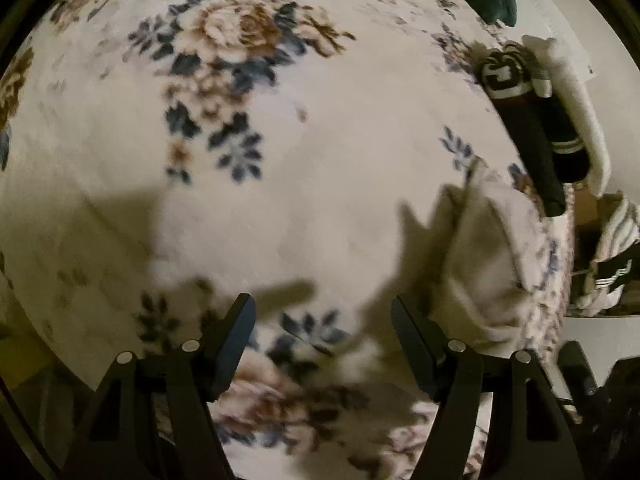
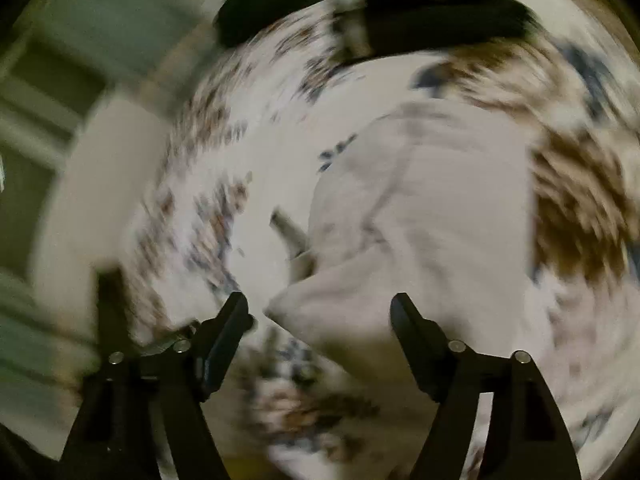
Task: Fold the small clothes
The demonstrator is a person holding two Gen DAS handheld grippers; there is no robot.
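Observation:
A small pale grey-white garment (image 1: 484, 256) lies crumpled on a floral blanket (image 1: 280, 184), to the right of my left gripper (image 1: 323, 312), which is open and empty above the blanket. In the right wrist view the same pale garment (image 2: 432, 216) fills the middle, blurred by motion. My right gripper (image 2: 322, 308) is open, with a corner of the garment lying just ahead between its fingers, not gripped.
Black socks with white stripes (image 1: 532, 120) and a white folded piece (image 1: 580, 108) lie at the blanket's right edge. More striped clothes (image 1: 612, 264) sit beyond the edge. Dark clothes (image 2: 400, 12) lie at the top of the right wrist view.

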